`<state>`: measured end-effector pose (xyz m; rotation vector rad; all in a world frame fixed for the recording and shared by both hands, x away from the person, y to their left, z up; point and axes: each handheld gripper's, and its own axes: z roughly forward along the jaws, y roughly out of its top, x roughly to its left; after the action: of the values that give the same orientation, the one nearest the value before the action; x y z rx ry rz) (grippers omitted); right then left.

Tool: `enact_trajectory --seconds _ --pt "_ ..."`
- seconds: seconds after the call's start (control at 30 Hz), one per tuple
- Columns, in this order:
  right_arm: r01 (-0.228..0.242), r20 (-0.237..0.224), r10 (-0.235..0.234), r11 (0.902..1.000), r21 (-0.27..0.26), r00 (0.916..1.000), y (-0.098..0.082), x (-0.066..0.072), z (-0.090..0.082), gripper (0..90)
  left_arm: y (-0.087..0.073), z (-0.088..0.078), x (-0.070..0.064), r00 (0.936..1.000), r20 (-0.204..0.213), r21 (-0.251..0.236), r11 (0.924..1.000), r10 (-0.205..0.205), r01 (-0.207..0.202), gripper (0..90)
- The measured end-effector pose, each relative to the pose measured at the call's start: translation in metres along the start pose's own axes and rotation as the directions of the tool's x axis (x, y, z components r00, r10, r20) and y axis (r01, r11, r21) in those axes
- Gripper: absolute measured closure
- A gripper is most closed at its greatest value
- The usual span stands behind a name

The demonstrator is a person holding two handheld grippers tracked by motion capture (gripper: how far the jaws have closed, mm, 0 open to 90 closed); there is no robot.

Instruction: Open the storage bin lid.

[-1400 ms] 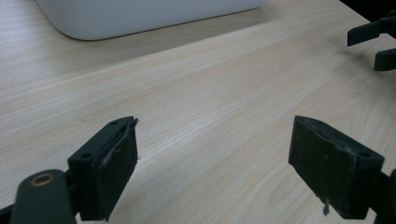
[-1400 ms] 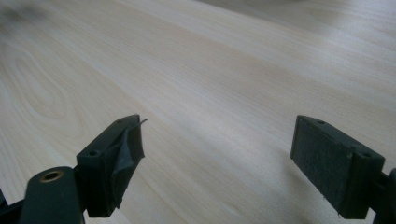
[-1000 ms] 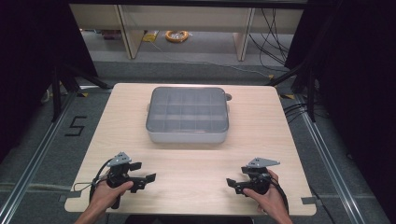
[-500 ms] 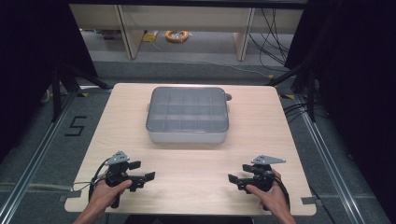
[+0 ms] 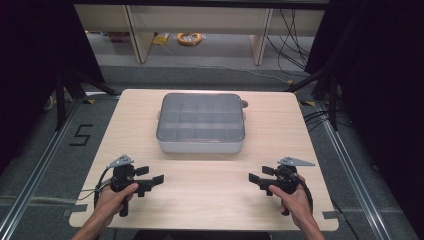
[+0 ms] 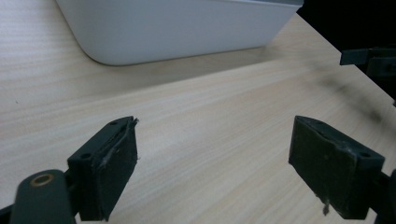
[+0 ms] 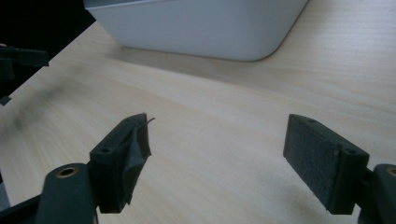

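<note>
A grey lidded box [image 5: 201, 122] divided into several compartments sits at the middle of the wooden table [image 5: 200, 200], towards the far side. Its white wall shows in the left gripper view [image 6: 177, 28] and in the right gripper view [image 7: 201, 23]. My left gripper [image 5: 151, 174] is held near the front left of the table, open, with nothing between its jaws [image 6: 212, 135]. My right gripper [image 5: 259, 175] is held at the front right, also open and empty [image 7: 217, 128]. The two grippers point inward towards each other, both well short of the box.
Bare wood lies between the grippers and the box. The table's front edge is just behind the hands. The opposite gripper shows at the frame edge in the left gripper view [image 6: 369, 58] and the right gripper view [image 7: 18, 58]. Dark curtains flank the table; shelving and an orange cable coil [image 5: 189, 37] stand behind.
Both hands have shifted slightly, the right one a little to the right. The jaws stay open and the box has not moved.
</note>
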<state>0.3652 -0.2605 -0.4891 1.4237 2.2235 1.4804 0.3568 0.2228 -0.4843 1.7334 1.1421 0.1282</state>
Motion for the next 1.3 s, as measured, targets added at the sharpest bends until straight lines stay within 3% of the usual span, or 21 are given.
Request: enact_trajectory --seconds 0.07,0.1,0.13,0.17,0.2,0.23,0.37,0.43,0.47,0.53,0.7,0.73,0.8,0.87,0.9,0.93,1.07,1.1,1.17,1.23,1.3 --pt "-0.032 0.013 0.032 0.9993 0.020 0.9994 0.003 0.002 0.001 24.1 0.005 0.002 0.001 0.9999 -0.006 -0.019 0.9997 -0.012 0.012 14.8" --pt "0.009 0.001 -0.009 1.0000 -0.001 1.0000 0.005 -0.002 0.003 24.2 0.009 0.002 0.002 0.9999 -0.010 -0.023 0.9997 -0.008 0.007 14.8" --pt "-0.030 -0.007 0.030 0.9995 -0.010 0.9995 0.007 0.000 0.003 24.6 0.013 0.003 0.002 0.9998 -0.017 -0.030 0.9995 -0.012 0.011 14.8" --pt "-0.033 -0.004 0.033 0.9994 -0.010 0.9995 0.010 -0.001 0.003 25.5 0.017 0.004 0.003 0.9998 -0.017 -0.041 0.9991 -0.012 0.011 14.8" --pt "0.000 0.004 0.000 0.9992 -0.041 1.0000 0.013 -0.005 0.003 26.1 0.020 0.005 0.003 0.9995 -0.026 -0.055 0.9983 -0.020 0.019 14.9" --pt "0.003 0.005 -0.002 0.9979 -0.065 1.0000 0.015 -0.006 0.003 26.1 0.024 0.006 0.004 0.9994 -0.026 -0.058 0.9981 -0.021 0.019 14.8" --pt "-0.048 0.008 0.048 0.9953 -0.085 0.9988 0.026 -0.009 0.000 26.1 0.031 0.010 0.007 0.9995 -0.015 -0.056 0.9981 -0.028 0.027 14.8" --pt "0.006 0.033 -0.003 0.9958 -0.091 0.9994 0.031 -0.016 0.002 26.1 0.034 0.013 0.007 0.9994 -0.019 -0.056 0.9981 -0.028 0.027 14.9" --pt "-0.031 0.016 0.032 0.9953 -0.092 0.9993 0.033 -0.015 0.001 26.1 0.035 0.015 0.007 0.9994 -0.022 -0.056 0.9981 -0.027 0.026 14.9" --pt "0.009 0.046 -0.004 0.9948 -0.101 0.9989 0.039 -0.021 0.003 26.1 0.038 0.018 0.008 0.9992 -0.021 -0.053 0.9981 -0.033 0.032 14.9" --pt "-0.011 0.037 0.015 0.9935 -0.113 0.9992 0.052 -0.025 0.008 26.1 0.049 0.023 0.013 0.9989 -0.028 -0.055 0.9978 -0.039 0.037 14.8" --pt "-0.038 0.031 0.042 0.9939 -0.103 0.9986 0.054 -0.024 0.008 26.1 0.052 0.023 0.014 0.9986 -0.033 -0.059 0.9974 -0.042 0.040 14.8" --pt "-0.010 0.040 0.015 0.9934 -0.114 0.9991 0.059 -0.028 0.013 26.1 0.056 0.025 0.017 0.9983 -0.038 -0.058 0.9975 -0.043 0.041 14.8" --pt "-0.022 0.045 0.027 0.9942 -0.105 0.9986 0.064 -0.031 0.016 26.1 0.058 0.027 0.018 0.9979 -0.040 -0.063 0.9969 -0.051 0.048 14.8" --pt "-0.075 0.042 0.079 0.9924 -0.098 0.9960 0.066 -0.029 0.018 26.1 0.059 0.029 0.019 0.9982 -0.034 -0.065 0.9967 -0.050 0.048 14.8" --pt "-0.034 0.042 0.039 0.9923 -0.119 0.9983 0.069 -0.037 0.023 26.1 0.061 0.029 0.019 0.9978 -0.042 -0.061 0.9969 -0.051 0.049 14.8" --pt "-0.067 0.043 0.073 0.9898 -0.126 0.9964 0.081 -0.045 0.032 26.1 0.071 0.030 0.026 0.9963 -0.063 -0.082 0.9952 -0.059 0.054 14.8" --pt "-0.107 0.040 0.112 0.9871 -0.119 0.9928 0.083 -0.043 0.033 26.1 0.074 0.030 0.028 0.9955 -0.069 -0.085 0.9947 -0.065 0.059 14.8" --pt "-0.107 0.049 0.114 0.9861 -0.127 0.9923 0.090 -0.048 0.037 26.2 0.080 0.032 0.032 0.9934 -0.073 -0.093 0.9924 -0.088 0.081 14.8" --pt "-0.078 0.059 0.087 0.9878 -0.135 0.9945 0.096 -0.054 0.042 26.3 0.086 0.034 0.037 0.9923 -0.065 -0.094 0.9906 -0.106 0.099 14.8" --pt "-0.127 0.049 0.134 0.9840 -0.125 0.9898 0.102 -0.055 0.046 26.6 0.091 0.037 0.041 0.9899 -0.080 -0.099 0.9891 -0.117 0.109 14.8"
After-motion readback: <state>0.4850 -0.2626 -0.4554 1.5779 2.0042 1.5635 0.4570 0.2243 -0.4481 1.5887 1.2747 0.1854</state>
